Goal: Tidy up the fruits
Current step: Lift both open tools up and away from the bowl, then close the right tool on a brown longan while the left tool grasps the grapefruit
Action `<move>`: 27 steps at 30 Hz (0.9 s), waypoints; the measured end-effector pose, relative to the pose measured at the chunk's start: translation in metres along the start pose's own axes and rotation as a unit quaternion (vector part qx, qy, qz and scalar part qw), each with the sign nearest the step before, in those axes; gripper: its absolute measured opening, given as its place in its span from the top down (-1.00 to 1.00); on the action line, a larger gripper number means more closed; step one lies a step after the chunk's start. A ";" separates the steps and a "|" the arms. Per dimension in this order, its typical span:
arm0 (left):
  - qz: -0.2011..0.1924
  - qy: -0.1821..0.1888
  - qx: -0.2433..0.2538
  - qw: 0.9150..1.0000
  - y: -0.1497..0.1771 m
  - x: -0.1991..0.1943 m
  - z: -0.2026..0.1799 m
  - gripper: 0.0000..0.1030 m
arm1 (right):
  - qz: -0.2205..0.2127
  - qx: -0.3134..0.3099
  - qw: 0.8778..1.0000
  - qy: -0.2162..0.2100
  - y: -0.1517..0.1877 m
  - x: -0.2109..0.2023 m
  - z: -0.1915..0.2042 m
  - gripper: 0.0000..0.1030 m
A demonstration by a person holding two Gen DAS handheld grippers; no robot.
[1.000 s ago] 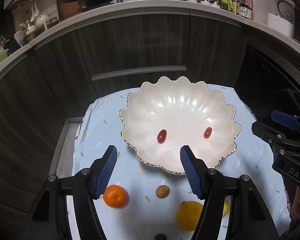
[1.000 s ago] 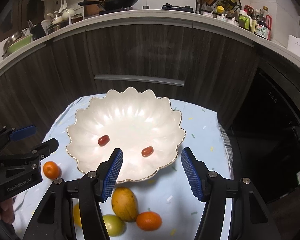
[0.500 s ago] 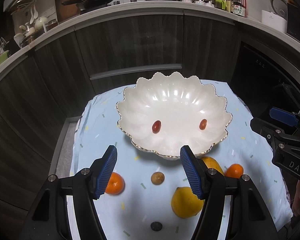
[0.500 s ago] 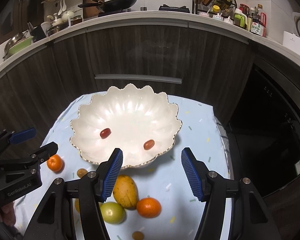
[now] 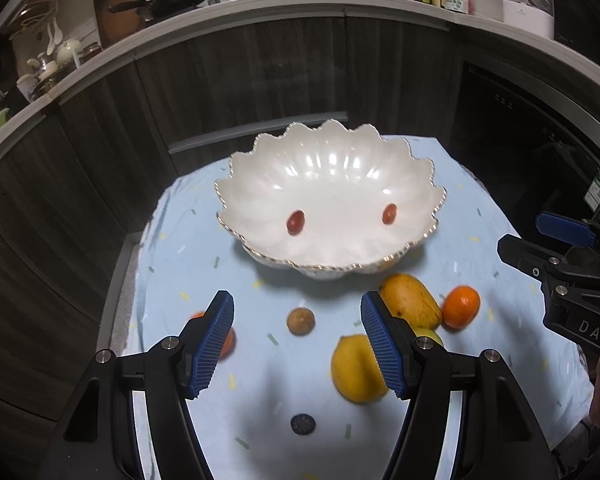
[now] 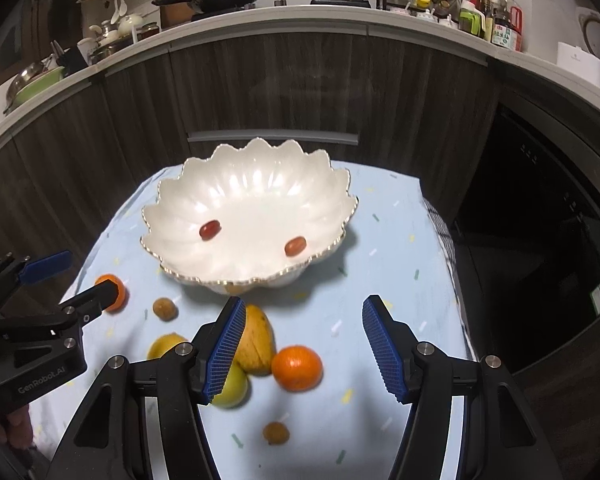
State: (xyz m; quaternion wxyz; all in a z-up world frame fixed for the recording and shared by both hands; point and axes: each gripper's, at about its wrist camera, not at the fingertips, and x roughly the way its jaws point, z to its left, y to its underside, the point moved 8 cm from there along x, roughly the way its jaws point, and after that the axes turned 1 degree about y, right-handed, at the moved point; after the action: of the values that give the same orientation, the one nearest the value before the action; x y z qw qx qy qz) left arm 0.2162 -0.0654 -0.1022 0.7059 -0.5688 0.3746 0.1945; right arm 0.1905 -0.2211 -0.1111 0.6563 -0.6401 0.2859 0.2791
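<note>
Both the left gripper (image 5: 296, 344) and right gripper (image 6: 304, 346) have jaws spread, holding nothing. Two red fruits (image 5: 295, 222) lie in the white bowl (image 5: 328, 152). The mango (image 6: 256, 340) and oranges (image 6: 297, 367) sit on the near tabletop (image 6: 396, 240).

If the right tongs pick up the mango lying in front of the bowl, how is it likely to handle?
The mango is oblong with smooth skin, so it may slip or pivot between the pads unless gripped across its narrow width. It looks like the largest fruit here, so probably the heaviest. It touches the orange and a green fruit, so lifting it may set those rolling.
</note>
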 end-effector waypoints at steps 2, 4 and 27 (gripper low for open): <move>0.003 0.003 0.005 1.000 0.006 0.001 -0.003 -0.27 | 0.004 0.001 1.000 0.000 0.005 0.000 -0.001 -0.20; 0.005 0.009 0.010 1.000 0.011 0.002 -0.006 -0.27 | 0.007 0.002 1.000 0.000 0.012 0.000 -0.001 -0.20; 0.041 0.069 0.078 0.994 0.052 0.026 -0.033 -0.71 | 0.061 0.018 0.998 0.017 0.075 0.010 0.002 -0.28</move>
State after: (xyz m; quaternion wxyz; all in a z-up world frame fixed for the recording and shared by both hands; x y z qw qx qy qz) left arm 0.1861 -0.0864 -0.1584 0.7118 -0.5082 0.4598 0.1540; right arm 0.1426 -0.2170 -0.1690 0.6447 -0.6142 0.3406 0.3018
